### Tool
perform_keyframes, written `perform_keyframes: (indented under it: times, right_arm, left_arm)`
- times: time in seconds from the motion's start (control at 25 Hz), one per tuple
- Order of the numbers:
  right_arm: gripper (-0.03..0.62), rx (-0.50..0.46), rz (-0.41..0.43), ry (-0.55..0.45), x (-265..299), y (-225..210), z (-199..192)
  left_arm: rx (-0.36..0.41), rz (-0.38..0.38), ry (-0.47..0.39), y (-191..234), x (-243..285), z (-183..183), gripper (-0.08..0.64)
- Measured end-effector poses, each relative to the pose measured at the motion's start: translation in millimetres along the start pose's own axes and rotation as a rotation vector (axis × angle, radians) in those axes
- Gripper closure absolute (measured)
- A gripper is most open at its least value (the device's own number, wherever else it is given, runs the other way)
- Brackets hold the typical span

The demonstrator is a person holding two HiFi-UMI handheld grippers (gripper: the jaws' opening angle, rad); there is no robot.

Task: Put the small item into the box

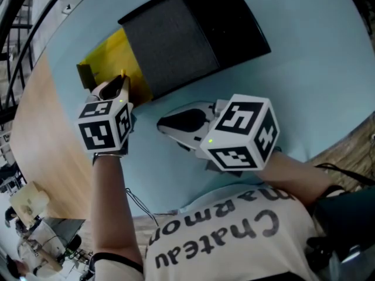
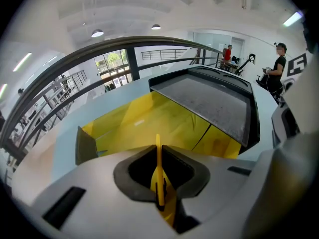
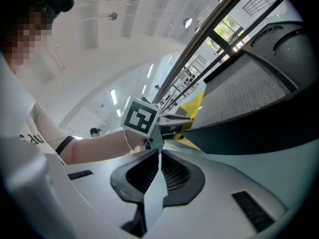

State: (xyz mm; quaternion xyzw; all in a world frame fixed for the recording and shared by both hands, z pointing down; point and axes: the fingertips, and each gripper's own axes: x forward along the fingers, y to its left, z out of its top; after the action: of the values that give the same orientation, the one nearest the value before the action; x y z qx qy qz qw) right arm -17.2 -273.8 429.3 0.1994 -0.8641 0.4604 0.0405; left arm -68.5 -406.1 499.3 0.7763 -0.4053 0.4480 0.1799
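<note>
A round, pale blue table (image 1: 310,81) is filling most of the head view, with wooden floor (image 1: 47,127) showing past its left edge. Toward the table's far side, a box (image 1: 114,60) is lying open. Its inside is bright yellow and smooth, with a short dark grey wall (image 2: 84,146) standing up at its left end. A broad black-edged lid (image 1: 176,40) with a rough grey face is covering the box's right part, so only the left portion of the yellow is showing.

The left gripper (image 1: 120,82) is reaching to the near edge of the yellow box. Its jaws are pinching a thin yellow sheet (image 2: 158,156), which is standing upright and edge-on between them. Whether this sheet is a flap of the box or a separate piece cannot be told.

The right gripper (image 1: 167,123) is hovering over bare table just in front of the lid, near the left one. Its jaws are pressed together with nothing between them.

Each gripper is carrying a white cube with black square markers, the left cube (image 1: 105,127) and the right cube (image 1: 243,134).
</note>
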Motion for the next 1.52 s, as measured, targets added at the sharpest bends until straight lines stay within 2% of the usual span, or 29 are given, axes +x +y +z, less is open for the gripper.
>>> perform_keyframes:
  times: [0.2, 0.4, 1.04, 1.32, 1.52]
  right_arm:
    - [0.551, 0.006, 0.003, 0.003, 7, -3, -3]
    - [0.551, 0.018, 0.007, 0.0, 5, -7, -4]
    - [0.551, 0.04, 0.043, 0.018, -25, -19, -7]
    - [0.551, 0.034, 0.049, 0.039, -34, -27, -11]
    - [0.551, 0.025, 0.061, 0.066, -39, -19, -19]
  left_arm:
    - [0.063, 0.013, 0.03, 5, 6, -9, 0.531]
    - [0.091, 0.02, 0.061, 7, 12, -14, 0.531]
    - [0.039, 0.012, 0.097, 11, 13, -17, 0.531]
    - [0.042, 0.093, 0.101, 16, 15, -17, 0.52]
    - [0.044, 0.122, 0.081, 11, 6, -14, 0.456]
